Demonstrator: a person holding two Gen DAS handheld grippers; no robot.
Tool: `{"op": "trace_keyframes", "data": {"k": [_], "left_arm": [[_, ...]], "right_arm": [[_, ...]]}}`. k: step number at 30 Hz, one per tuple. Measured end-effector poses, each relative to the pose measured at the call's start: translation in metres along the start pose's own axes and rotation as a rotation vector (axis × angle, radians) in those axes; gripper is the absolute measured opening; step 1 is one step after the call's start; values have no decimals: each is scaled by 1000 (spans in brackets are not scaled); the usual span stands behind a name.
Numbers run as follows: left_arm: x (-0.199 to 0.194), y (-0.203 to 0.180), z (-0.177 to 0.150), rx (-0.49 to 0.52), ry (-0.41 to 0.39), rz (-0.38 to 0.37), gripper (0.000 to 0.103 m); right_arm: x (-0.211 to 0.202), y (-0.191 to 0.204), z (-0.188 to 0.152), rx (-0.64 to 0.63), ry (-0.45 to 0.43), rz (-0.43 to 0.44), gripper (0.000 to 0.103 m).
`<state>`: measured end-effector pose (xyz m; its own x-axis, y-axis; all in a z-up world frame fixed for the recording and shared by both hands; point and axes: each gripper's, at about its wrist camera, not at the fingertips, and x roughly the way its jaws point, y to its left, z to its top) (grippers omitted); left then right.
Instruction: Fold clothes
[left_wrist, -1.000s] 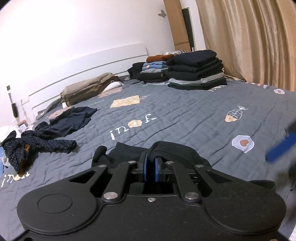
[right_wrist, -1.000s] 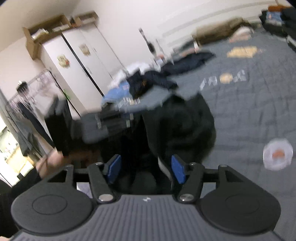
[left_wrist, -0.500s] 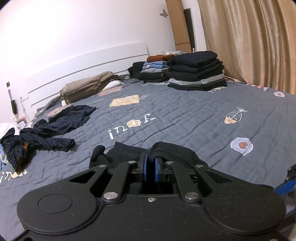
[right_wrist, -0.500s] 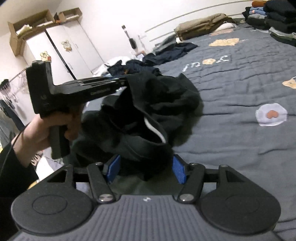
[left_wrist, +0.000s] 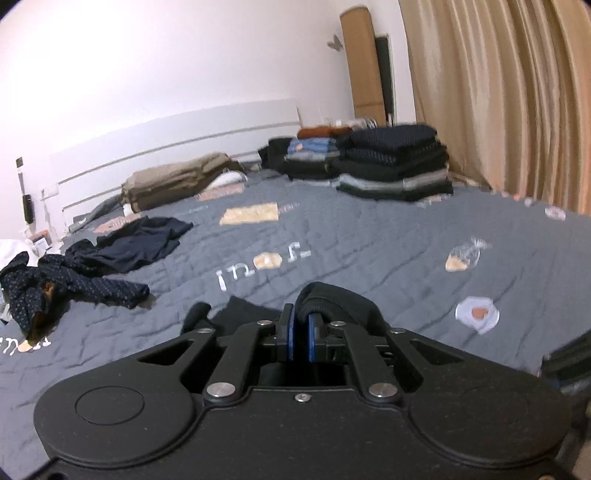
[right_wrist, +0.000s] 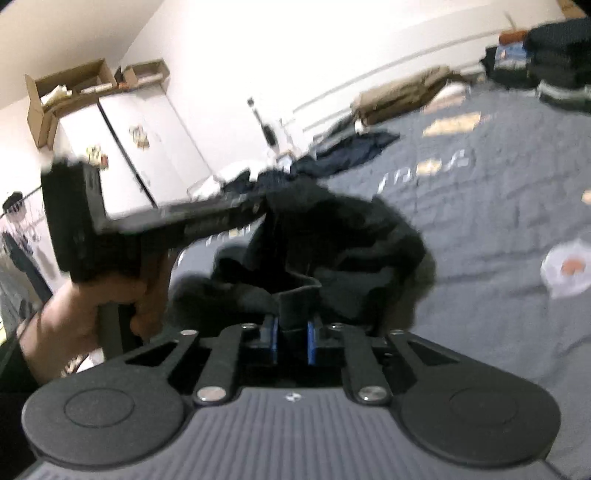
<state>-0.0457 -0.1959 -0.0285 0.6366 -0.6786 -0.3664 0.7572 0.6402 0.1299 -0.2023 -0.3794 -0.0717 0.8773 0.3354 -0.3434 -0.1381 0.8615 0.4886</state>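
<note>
Grey bedspread (left_wrist: 369, 236), lettering perhaps "jouj" (left_wrist: 264, 264), black garment (right_wrist: 332, 236)

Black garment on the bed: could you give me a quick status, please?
Left tool shut on black garment. Right tool closing on another fold. Garment bunched, unfolded. Nothing in the way.

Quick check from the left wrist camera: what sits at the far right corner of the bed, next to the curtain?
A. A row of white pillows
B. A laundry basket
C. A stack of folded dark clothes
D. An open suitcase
C: the stack of folded dark clothes rests on the grey bedspread beside the beige curtain; no suitcase, basket or pillow row shows there.
</note>
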Motion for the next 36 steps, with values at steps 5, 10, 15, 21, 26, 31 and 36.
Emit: {"op": "trace_keyframes", "data": {"k": [5, 10, 15, 21, 26, 31, 36], "left_arm": [[-31, 10, 25, -60, -104, 13, 6], [-76, 19, 69, -70, -205, 35, 5], [-140, 20, 130, -58, -359, 27, 5], [-224, 5, 217, -12, -547, 48, 4], [-277, -13, 281, 27, -618, 94, 4], [-321, -36, 319, 54, -654, 106, 4], [-363, -54, 343, 75, -764, 147, 0]], "right_arm": [[-27, 7, 40, -20, -85, -28, 13], [-59, 10, 96, -52, -192, -69, 12], [-100, 41, 168, -149, -321, -43, 12], [-169, 107, 259, -306, -502, -2, 12], [-221, 159, 310, -411, -589, 13, 12], [-258, 193, 331, -483, -640, -2, 12], [-274, 208, 340, -513, -683, -29, 12]]}}
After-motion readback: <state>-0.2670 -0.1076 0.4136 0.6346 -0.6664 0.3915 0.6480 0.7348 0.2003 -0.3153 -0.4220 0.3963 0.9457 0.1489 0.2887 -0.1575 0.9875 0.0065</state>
